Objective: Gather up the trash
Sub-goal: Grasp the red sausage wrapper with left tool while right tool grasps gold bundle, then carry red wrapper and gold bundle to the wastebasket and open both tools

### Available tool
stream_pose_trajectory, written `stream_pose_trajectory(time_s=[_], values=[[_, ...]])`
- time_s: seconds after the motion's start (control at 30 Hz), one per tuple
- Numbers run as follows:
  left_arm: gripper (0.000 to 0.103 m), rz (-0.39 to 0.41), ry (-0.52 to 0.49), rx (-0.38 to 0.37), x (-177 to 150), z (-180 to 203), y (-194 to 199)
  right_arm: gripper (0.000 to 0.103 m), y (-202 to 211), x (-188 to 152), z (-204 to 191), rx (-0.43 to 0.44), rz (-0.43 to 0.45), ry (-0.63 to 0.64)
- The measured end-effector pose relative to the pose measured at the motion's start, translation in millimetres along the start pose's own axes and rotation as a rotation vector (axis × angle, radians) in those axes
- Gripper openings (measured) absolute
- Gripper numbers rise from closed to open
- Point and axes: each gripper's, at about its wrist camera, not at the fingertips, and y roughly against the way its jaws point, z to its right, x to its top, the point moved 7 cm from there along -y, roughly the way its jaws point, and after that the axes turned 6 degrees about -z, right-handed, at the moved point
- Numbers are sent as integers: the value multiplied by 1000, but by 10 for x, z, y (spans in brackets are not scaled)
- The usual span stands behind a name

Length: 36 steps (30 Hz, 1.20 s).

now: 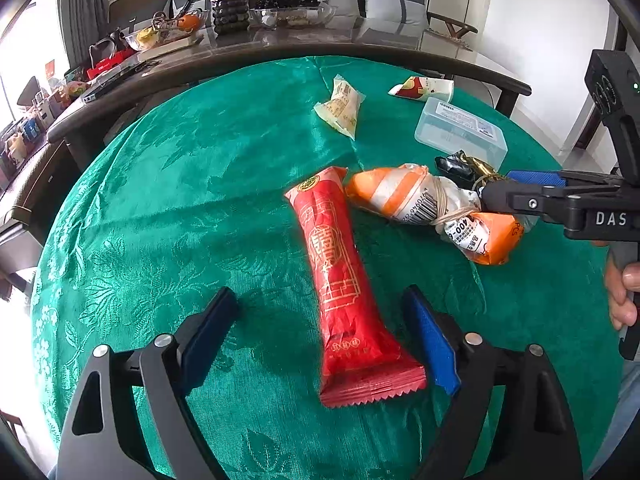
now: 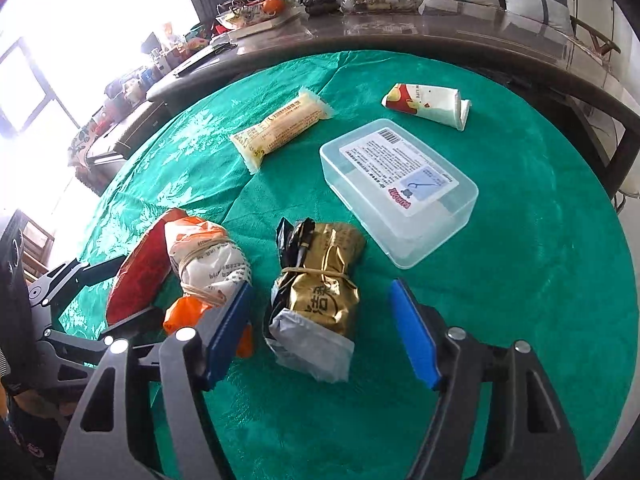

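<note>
On the green-clothed table [image 1: 168, 184], the trash lies in a loose row across the middle and far right. The left gripper [image 1: 320, 320] hangs with its jaws apart over the red wrapper [image 1: 340, 272], which lies lengthwise between the pads without either one touching it. It looks like thin, light crinkly foil, likely slippery; the flat crimped end nearest the gripper seems the safest place to pinch. Just right of it lies the orange-and-white packet [image 1: 420, 204], bound with a rubber band, soft and bulky; its banded waist would give the firmest hold. Next, the right gripper [image 2: 320, 328] straddles the gold-and-black bag [image 2: 320, 292], jaws apart, pads clear of both sides. That bag is rolled and banded, squashy, and should compress under the pads. Toward the table's far right edge sit the clear plastic box [image 2: 404, 196], stiff and smooth, the pale yellow snack wrapper [image 2: 280, 128] and a squeezed tube [image 2: 428, 106]. The near half of the cloth is bare, giving room to lift away; the two grippers stand close together.
</note>
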Motion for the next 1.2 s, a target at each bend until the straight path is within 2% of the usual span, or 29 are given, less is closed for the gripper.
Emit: stream_pose_trajectory(time_s=[0.07, 0.13, 0.2, 0.3, 0.57, 0.87, 1.2], values=[[73, 2, 8, -13, 26, -13, 12, 42, -27, -27, -12, 9, -19, 9], [59, -1, 8, -28, 42, -13, 20, 39, 28, -68, -26, -4, -17, 23], [23, 0, -4, -27, 46, -10, 30, 38, 155, -127, -43, -15, 3, 39], [18, 5, 14, -49, 41, -33, 91, 38, 368, -211, -17, -22, 35, 42], [17, 74, 52, -91, 20, -24, 538, 38, 882, -618, 139, -41, 102, 24], [17, 87, -40, -109, -33, 561, 755, 38, 1088, -898, 283, -64, 125, -8], [16, 102, -125, -113, -8, 1107, 846, 38, 1244, -1015, 436, -76, 144, -27]])
